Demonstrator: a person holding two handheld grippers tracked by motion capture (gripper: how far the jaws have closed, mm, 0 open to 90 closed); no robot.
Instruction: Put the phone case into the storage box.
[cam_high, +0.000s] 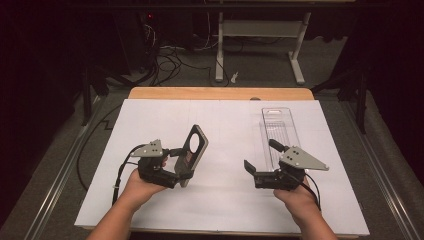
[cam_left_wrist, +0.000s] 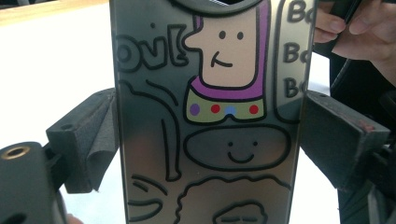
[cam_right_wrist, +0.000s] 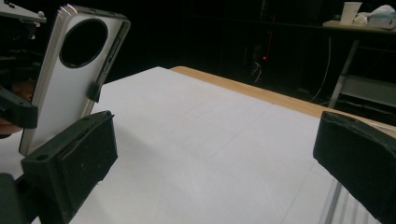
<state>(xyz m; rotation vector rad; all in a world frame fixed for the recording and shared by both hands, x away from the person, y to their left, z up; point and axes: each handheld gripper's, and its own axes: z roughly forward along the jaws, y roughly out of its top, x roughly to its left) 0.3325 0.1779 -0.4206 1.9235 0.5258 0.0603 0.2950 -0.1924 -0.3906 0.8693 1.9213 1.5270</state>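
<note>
We are holding a phone case (cam_high: 194, 149) in the left gripper (cam_high: 182, 165), lifted off the counter (cam_high: 220, 210) and standing nearly upright, tilted a little toward the far edge. The left gripper's jaws are pinching the case across its width near its lower end; in the left gripper view the two pads are pressing against both long edges of the phone case (cam_left_wrist: 210, 116). That view is showing the case's outer face: a shiny silver surface with black-line cartoon drawings, a figure in a purple hood and a smiling oval below it. The round camera cutout is sitting at the upper end of the case.

We are seeing the case over the left half of the counter, about midway between its near and far edges.

The right gripper (cam_high: 259, 161) is hovering over the right half, near the near edge, with its jaws spread wide and nothing between them. In the right gripper view the phone case (cam_right_wrist: 70, 79) is showing its pale inner side and the dark round cutout, well apart from the open jaws.

A clear plastic tray (cam_high: 279, 131) is lying flat toward the far right corner of the counter, its near end just beside the right gripper. White paper (cam_high: 150, 210) is covering the counter, with a strip of bare wood (cam_high: 220, 93) along the far edge.
</note>
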